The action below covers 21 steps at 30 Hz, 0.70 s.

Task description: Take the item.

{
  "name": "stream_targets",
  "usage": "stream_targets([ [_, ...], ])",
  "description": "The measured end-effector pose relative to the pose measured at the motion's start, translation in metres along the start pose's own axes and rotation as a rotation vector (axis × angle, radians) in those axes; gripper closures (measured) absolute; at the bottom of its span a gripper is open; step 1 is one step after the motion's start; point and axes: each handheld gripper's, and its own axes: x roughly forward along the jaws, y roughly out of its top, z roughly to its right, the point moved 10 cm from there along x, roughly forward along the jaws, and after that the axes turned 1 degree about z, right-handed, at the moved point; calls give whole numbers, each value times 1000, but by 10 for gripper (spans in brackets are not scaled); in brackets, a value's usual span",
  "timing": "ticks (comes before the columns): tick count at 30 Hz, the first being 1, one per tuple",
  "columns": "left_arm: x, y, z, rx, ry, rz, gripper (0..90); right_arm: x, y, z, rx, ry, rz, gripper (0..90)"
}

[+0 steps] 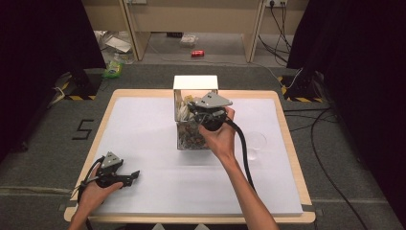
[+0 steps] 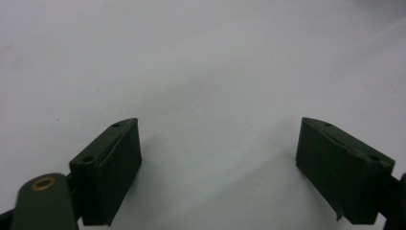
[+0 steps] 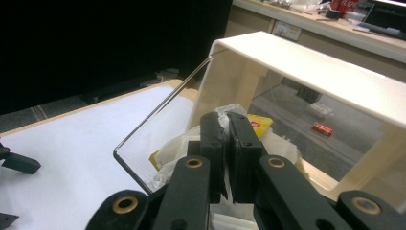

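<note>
A clear-walled bin [image 1: 195, 84] with a white top panel stands at the middle back of the table, stuffed with crumpled packets. My right gripper [image 1: 207, 115] hangs over its open top. In the right gripper view the right gripper [image 3: 226, 143] is shut on a thin white plastic packet [image 3: 229, 110] that sticks up between the jaws, with a yellow packet [image 3: 259, 123] just behind and the bin's clear wall [image 3: 158, 129] to the left. My left gripper [image 1: 134, 176] lies at the near left on the white sheet; in its own view the left gripper [image 2: 218, 158] is open with nothing between the jaws.
A clear round lid or cup [image 1: 256, 141] sits on the white sheet right of the bin. The table's wooden rim [image 1: 287, 124] frames the sheet. Cables [image 1: 321, 143] and a red can [image 1: 197, 53] lie on the floor beyond the table.
</note>
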Motion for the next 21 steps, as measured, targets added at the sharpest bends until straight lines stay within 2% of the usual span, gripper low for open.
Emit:
stream_targets([
  [10,0,0,0,0,0,0,150,-18,13,9,15,-4,42,872],
  [21,0,0,0,0,0,0,150,-49,34,14,-9,-19,93,872],
])
